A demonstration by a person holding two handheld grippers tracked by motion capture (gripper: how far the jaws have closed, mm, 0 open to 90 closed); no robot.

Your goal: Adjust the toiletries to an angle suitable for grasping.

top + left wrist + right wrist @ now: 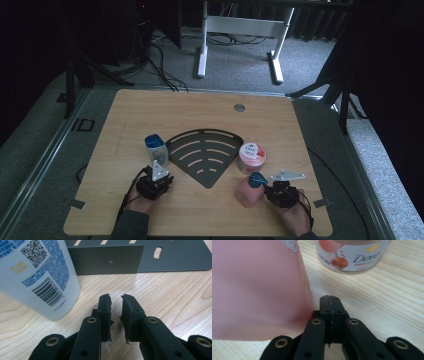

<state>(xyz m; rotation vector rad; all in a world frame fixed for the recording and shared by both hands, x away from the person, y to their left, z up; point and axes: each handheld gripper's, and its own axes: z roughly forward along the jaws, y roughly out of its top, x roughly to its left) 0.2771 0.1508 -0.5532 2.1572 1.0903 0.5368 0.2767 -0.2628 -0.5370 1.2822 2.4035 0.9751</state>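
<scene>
Bottles upright flanking rack (pixel 205 152): we park left gripper (pixel 116 298), jaws slightly apart, empty, beside white-blue bottle (pixel 37 272); right gripper (pixel 330 298), jaws together, nudging-close beside pink bottle (pixel 257 290), Dove jar (pixel 352 255) beyond.

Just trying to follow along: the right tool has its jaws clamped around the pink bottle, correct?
Not quite. The right tool is shut on nothing, its jaws pressed together beside the pink bottle, which stands free on the table. The right gripper view shows it.
</scene>
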